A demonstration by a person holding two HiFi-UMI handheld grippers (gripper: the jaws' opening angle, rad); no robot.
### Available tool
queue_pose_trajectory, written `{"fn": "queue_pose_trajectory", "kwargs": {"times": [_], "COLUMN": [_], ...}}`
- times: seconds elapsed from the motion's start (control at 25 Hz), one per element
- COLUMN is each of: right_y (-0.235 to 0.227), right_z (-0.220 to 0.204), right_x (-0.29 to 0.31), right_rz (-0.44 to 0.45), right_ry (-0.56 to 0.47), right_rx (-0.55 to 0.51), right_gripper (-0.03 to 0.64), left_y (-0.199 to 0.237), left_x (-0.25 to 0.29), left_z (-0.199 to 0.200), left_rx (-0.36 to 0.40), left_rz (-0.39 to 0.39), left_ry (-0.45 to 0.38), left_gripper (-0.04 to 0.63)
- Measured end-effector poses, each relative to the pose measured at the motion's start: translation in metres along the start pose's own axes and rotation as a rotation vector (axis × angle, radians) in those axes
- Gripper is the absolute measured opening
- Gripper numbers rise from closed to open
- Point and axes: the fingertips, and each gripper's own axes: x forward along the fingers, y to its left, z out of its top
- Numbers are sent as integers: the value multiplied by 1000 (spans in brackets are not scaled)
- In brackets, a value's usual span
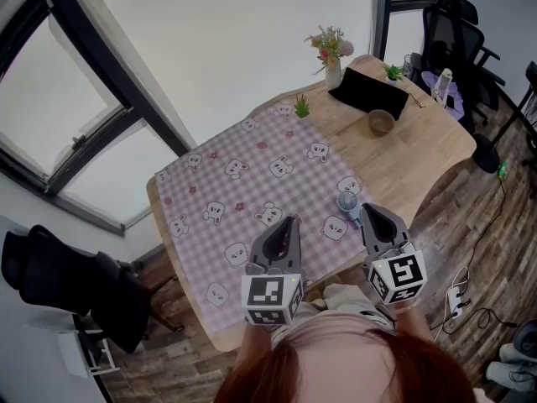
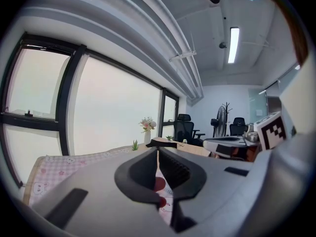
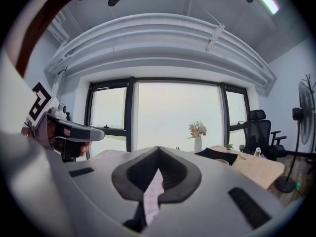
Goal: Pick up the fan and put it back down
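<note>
A small pale-blue hand fan (image 1: 347, 201) lies on the pink checked tablecloth (image 1: 243, 183) near the table's front right edge. My right gripper (image 1: 367, 209) hovers just short of it, tips almost over the fan's handle, jaws shut with nothing between them. My left gripper (image 1: 290, 221) hangs over the cloth's front edge, to the left of the fan, and its jaws also meet at the tip, empty. In the left gripper view the left gripper (image 2: 157, 150) points along the table. The right gripper (image 3: 158, 148) looks toward the window, and the fan is hidden below it.
At the table's far end stand a vase of flowers (image 1: 332, 57), a black pad (image 1: 367, 91), a wooden bowl (image 1: 381, 122) and two small green plants (image 1: 301, 107). Office chairs (image 1: 457, 32) sit beyond the table and another (image 1: 67, 284) at its left. A power strip (image 1: 456, 296) lies on the floor.
</note>
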Motion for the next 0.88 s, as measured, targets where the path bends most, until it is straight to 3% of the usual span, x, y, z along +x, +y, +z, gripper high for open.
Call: {"fn": "queue_pose_trajectory", "kwargs": {"times": [0.88], "right_y": [47], "right_z": [24], "right_x": [-9], "right_rz": [-5], "right_ry": [-25], "right_rx": [-91], "right_gripper": [0], "left_y": [26], "left_x": [-38], "left_z": [-8], "left_rx": [-32], "left_rz": [17], "left_ry": [-29], "left_gripper": [15]}}
